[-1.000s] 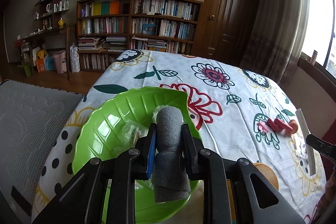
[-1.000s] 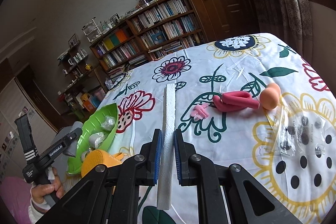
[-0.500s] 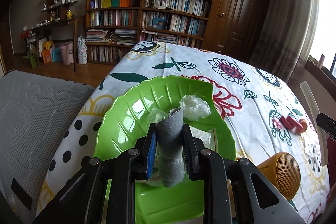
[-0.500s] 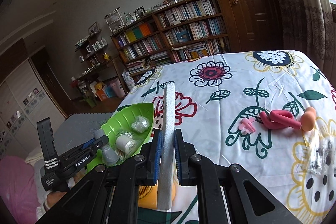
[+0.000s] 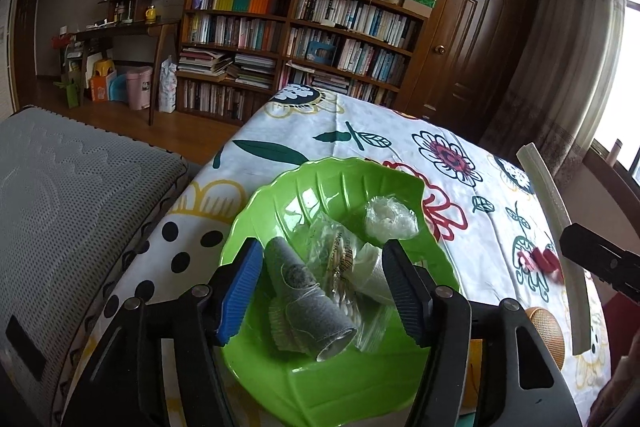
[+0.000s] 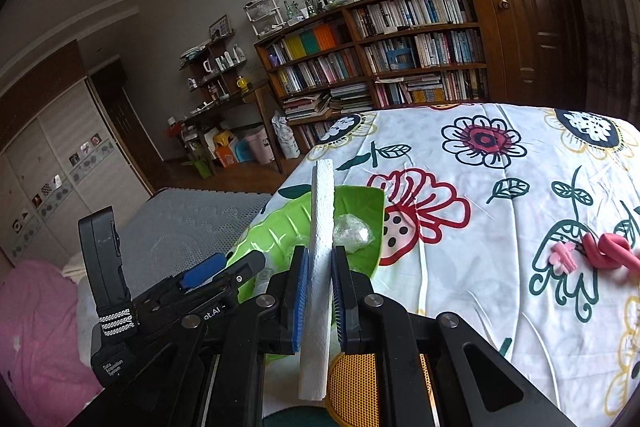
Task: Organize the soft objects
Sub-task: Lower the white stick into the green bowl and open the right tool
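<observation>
The left tongs (image 5: 322, 291) have sprung wide, dropping the limp grey roll (image 5: 308, 297) between them, while the right tongs (image 6: 319, 297) pinch the light, crushable foam strip (image 6: 320, 267) low down.

Bright green bowl (image 5: 280, 203), glossy, ribbed. Grey felt roll (image 5: 304, 291) w/ white stitching inside it. Clear crinkly plastic wrap (image 5: 390, 217), whitish. White foam strip (image 6: 320, 267) w/ rough texture. Black left claw (image 5: 324, 267), one blue pad, other black; black right claw (image 6: 318, 287), blue pads. White tablecloth (image 6: 460, 267) w/ red, navy, teal flowers, yellow outlines, black polka dots. Pink rubbery toy (image 6: 600, 251). Orange mesh speaker (image 6: 356, 383). Grey patterned mattress (image 5: 60, 207).
</observation>
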The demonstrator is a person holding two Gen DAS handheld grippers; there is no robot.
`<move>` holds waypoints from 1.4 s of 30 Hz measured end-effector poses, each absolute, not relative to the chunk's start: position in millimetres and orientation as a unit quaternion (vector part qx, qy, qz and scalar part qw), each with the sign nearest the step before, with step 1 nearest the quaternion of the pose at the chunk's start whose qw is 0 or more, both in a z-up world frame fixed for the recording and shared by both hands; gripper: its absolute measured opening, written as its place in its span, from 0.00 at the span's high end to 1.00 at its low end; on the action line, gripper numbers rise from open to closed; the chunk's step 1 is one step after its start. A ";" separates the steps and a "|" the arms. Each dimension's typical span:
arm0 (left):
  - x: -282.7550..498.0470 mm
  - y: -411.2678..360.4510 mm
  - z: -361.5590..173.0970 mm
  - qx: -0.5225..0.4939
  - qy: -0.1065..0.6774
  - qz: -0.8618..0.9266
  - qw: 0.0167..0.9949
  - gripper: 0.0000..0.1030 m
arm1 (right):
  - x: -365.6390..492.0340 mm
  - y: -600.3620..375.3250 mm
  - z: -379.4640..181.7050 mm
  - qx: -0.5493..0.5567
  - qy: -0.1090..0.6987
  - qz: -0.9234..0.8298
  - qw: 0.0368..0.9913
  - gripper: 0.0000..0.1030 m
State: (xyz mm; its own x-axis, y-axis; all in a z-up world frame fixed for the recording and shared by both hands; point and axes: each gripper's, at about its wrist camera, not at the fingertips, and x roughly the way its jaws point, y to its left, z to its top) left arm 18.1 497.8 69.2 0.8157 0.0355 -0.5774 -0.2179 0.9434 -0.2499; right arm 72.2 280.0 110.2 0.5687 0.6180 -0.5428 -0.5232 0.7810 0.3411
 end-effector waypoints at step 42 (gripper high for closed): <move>0.9 529.5 78.6 -0.205 0.252 0.127 0.937 0.08 | 68.6 300.1 97.1 0.079 0.323 0.296 0.895 0.47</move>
